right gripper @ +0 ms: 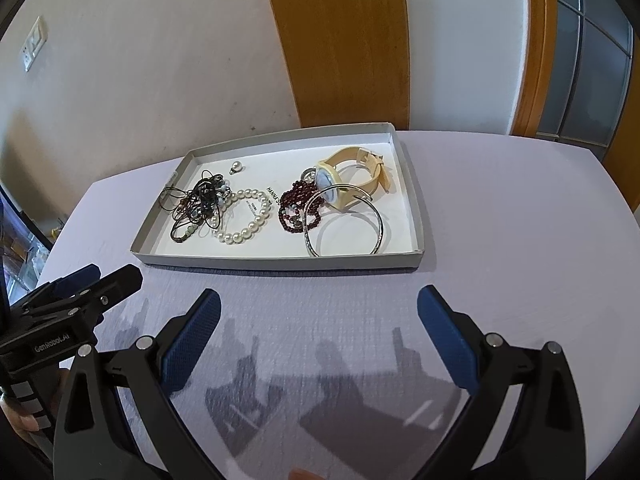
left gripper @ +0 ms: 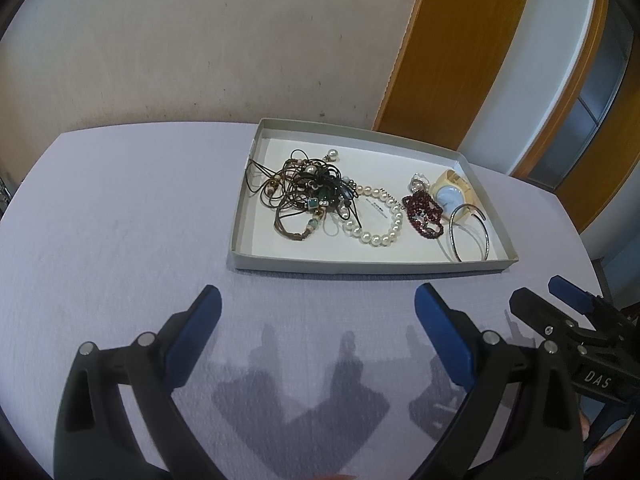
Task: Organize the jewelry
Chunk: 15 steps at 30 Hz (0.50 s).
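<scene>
Bare tablecloth (right gripper: 500,208) surrounds the tray (right gripper: 280,262); inside, tangled cords (right gripper: 200,200) crowd its left end.

Left black two-finger gripper with blue pads (left gripper: 318,300): jaws spread wide, empty, held level. Right black two-finger gripper with blue pads (right gripper: 319,300): same state, positioned just beside the left.
</scene>
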Available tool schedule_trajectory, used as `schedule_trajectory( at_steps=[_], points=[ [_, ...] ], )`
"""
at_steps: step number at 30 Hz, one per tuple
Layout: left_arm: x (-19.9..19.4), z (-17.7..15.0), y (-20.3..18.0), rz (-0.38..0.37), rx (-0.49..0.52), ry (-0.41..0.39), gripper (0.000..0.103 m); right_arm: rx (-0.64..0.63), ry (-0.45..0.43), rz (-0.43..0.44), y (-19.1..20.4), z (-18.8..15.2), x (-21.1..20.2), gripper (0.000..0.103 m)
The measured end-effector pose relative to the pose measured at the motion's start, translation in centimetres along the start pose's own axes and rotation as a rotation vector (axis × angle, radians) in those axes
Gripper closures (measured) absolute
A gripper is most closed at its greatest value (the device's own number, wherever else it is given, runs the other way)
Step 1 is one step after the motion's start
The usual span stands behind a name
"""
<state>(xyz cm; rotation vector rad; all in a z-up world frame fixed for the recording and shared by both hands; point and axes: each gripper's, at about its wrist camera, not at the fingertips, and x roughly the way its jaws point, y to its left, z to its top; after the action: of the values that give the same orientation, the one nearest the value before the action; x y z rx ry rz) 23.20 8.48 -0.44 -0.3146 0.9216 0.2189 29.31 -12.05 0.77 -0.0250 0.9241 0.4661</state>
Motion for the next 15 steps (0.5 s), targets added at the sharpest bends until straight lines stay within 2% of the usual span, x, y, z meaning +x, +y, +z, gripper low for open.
schedule_trajectory(
  at_steps=[15],
  points=[
    [0.19,-0.18,-0.44,-0.009,0.015,0.011,0.006,0.002,0.004,0.008,0.24,0.11,-0.04,0.003]
  ],
)
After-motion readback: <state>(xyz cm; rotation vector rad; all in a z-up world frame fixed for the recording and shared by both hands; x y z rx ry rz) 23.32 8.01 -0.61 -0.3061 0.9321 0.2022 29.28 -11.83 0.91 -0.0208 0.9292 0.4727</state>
